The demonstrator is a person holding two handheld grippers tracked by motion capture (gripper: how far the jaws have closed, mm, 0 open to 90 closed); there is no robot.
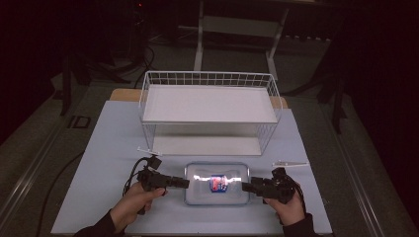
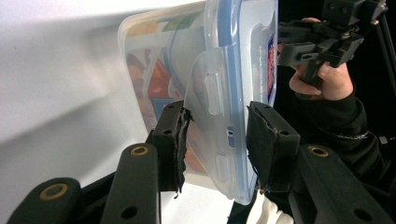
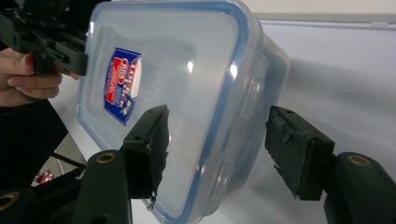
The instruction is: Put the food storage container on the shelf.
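Wire shelf rack (image 1: 209,111) stands at the tabletop's (image 1: 108,148) far edge. Lidded plastic container (image 1: 216,182) sits near the front edge, midway between corners. Left gripper (image 1: 185,183) straddles one short end, jaws part-open, apparently not yet pressing. Right gripper (image 1: 245,186) likewise gapes around the other end. Risk: uneven closing on slick walls tips or skids it.
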